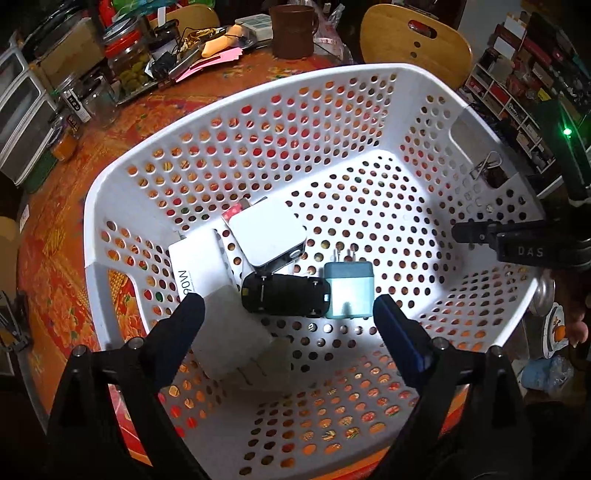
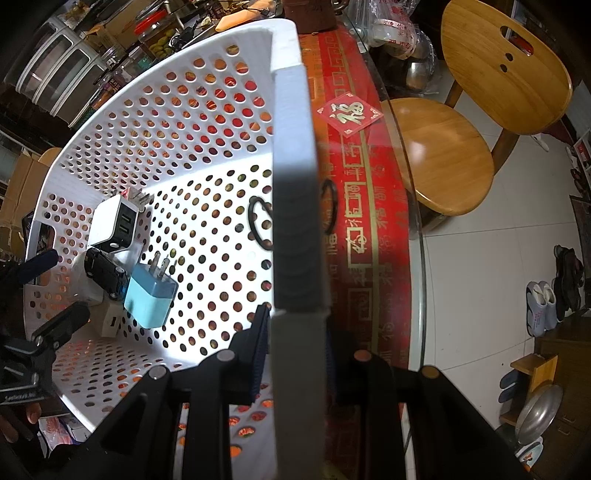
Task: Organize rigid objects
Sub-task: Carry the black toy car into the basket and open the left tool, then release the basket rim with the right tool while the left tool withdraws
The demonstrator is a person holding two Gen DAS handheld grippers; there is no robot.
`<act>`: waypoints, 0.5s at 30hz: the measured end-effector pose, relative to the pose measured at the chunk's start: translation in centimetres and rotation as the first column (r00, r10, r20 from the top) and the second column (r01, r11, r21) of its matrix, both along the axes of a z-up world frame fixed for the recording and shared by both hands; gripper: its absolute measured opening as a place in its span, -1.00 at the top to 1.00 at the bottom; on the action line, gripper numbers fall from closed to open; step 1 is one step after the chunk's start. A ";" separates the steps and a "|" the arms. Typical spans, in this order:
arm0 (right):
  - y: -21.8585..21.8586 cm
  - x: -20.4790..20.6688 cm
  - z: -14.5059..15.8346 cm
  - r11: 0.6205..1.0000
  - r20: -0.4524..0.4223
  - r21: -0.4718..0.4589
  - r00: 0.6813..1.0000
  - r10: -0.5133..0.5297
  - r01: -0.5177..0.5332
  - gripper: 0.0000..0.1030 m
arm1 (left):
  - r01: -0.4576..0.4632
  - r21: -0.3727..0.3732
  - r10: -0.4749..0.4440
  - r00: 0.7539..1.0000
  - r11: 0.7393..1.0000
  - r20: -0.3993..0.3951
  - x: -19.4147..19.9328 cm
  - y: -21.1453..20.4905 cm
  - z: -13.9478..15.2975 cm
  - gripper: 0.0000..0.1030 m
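Note:
A white perforated basket (image 1: 240, 96) stands on the table. On its floor lie a teal plug charger (image 1: 349, 291), a black toy car (image 1: 284, 295), a white two-port charger (image 1: 267, 236), a white power brick (image 1: 199, 266) and a cream adapter (image 1: 273, 362). My left gripper (image 1: 288, 310) hovers open just above the car, touching nothing. In the right wrist view my right gripper (image 2: 295, 332) is shut on the basket's rim (image 2: 295, 184). That view also shows the teal charger (image 2: 149, 299), the car (image 2: 105, 271) and the left gripper (image 2: 51, 291).
A binder clip (image 1: 487, 166) sits on the basket rim near the right gripper. Behind the basket are a brown mug (image 1: 291, 29), jars (image 1: 129, 62) and clutter. The table's glass edge (image 2: 417, 221) runs right of the basket, with a wooden chair (image 2: 443, 155) beyond.

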State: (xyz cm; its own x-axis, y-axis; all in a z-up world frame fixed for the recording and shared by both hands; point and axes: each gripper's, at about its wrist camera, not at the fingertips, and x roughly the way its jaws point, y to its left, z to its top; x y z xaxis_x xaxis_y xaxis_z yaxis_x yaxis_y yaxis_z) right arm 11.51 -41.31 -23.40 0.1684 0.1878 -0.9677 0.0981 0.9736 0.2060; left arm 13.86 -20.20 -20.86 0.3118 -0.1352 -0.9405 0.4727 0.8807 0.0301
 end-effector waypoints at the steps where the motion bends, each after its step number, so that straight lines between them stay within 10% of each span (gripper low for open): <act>1: 0.0 0.0 0.0 1.000 0.000 0.000 1.000 0.000 0.000 0.51 | -0.003 0.000 0.003 1.000 1.000 0.004 0.0 0.1 0.1 -0.77; 7: 0.0 0.0 0.1 1.000 0.006 -0.009 1.000 -0.003 0.003 0.47 | -0.023 -0.033 0.024 1.000 0.999 0.017 -0.5 0.8 1.0 -0.79; 15: 0.0 -1.8 2.4 0.991 0.077 -0.124 0.997 -0.030 0.039 -0.55 | -0.088 -0.078 0.100 0.980 0.993 0.173 -3.2 3.4 5.8 -0.99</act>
